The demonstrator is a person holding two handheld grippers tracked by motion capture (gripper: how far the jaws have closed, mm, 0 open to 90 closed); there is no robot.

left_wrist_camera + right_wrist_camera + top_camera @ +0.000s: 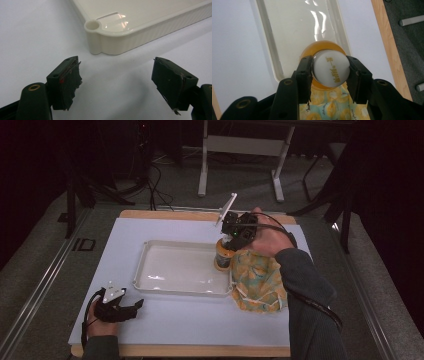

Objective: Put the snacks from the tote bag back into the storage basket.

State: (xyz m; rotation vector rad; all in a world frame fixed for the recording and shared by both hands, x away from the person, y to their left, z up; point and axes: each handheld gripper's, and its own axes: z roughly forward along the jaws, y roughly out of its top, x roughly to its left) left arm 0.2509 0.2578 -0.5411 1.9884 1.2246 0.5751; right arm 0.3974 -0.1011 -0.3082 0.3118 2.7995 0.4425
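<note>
Clamping the bottle (331,71), the right gripper (329,72) holds it over the tray (287,37).

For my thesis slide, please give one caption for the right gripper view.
Right gripper grips white cap of orange bottle above cream tray, beside patterned cloth.

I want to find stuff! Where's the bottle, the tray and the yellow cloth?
bottle (331,70): right gripper view, on its white cap.
tray (150,244): high view, on its far rim.
yellow cloth (260,280): high view, on its middle.
</note>
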